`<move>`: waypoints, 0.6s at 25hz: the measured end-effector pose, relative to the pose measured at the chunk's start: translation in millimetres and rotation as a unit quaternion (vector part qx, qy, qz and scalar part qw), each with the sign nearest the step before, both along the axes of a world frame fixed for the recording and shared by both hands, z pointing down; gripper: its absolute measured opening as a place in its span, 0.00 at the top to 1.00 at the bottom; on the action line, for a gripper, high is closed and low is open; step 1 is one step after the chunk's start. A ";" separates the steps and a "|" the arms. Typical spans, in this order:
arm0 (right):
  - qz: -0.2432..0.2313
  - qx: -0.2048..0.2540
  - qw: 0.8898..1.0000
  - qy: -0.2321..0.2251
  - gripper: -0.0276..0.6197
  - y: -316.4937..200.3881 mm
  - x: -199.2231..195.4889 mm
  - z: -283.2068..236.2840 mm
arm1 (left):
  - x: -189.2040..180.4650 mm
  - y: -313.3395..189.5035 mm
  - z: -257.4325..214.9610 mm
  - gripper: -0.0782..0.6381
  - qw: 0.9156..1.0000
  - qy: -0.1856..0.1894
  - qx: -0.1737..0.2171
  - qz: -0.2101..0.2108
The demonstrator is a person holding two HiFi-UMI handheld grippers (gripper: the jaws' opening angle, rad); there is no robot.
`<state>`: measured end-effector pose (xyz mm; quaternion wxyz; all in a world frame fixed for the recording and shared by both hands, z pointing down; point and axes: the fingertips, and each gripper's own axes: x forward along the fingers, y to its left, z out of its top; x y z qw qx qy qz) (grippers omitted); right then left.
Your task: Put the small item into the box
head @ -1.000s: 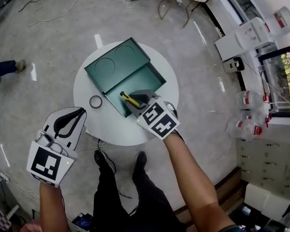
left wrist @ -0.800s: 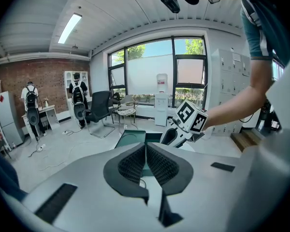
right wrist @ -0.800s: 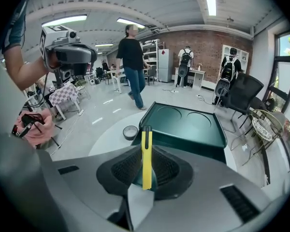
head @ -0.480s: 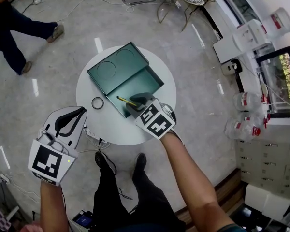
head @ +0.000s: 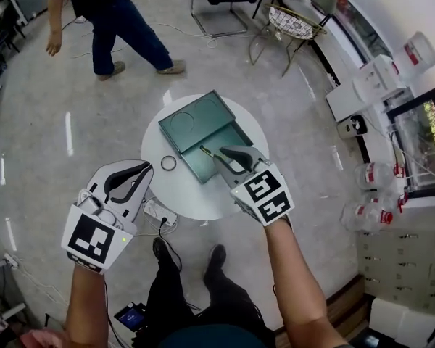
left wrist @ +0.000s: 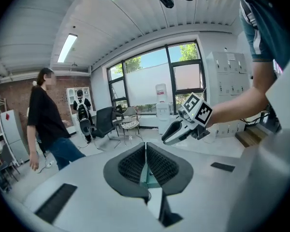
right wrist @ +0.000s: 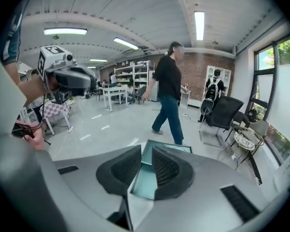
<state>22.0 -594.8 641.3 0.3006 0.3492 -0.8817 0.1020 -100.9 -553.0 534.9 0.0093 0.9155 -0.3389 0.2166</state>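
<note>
One small item (head: 205, 151) lies in box (head: 228, 135); ring (head: 168, 163) left on worktop (head: 196, 194).
Right gripper (head: 230, 156) jaws slightly apart, left gripper (head: 134, 172) closed to a slit (both empty); next, probably the ring.

**Operator body and tools, appearance only**

Left hand-held gripper (head: 143, 171) and right hand-held gripper (head: 222, 153): pale grey shells, black ribbed pads (right wrist: 123, 170), each with a white marker cube (head: 93, 239) printed with black squares. Green light (head: 122, 239) on left cube. Person wears teal short sleeve (left wrist: 261, 28), dark trousers (head: 181, 296), black shoes (head: 214, 256).

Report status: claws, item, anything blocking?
Left claw shut, empty, held aside. Right claw open, empty, at the box. Small item lies inside the box. Ring beside box, no obstruction.
</note>
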 end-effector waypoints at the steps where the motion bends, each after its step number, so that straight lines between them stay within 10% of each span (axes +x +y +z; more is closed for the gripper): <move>1: 0.006 0.015 1.000 -0.014 0.82 4.2 -2.0 -24.8 | -3.0 5.1 -13.9 0.85 1.000 0.001 0.009 -0.001; 15: -0.035 0.155 0.981 -0.110 0.90 132.7 -29.6 -284.7 | -25.0 99.4 -174.6 0.85 0.994 0.009 0.108 -0.014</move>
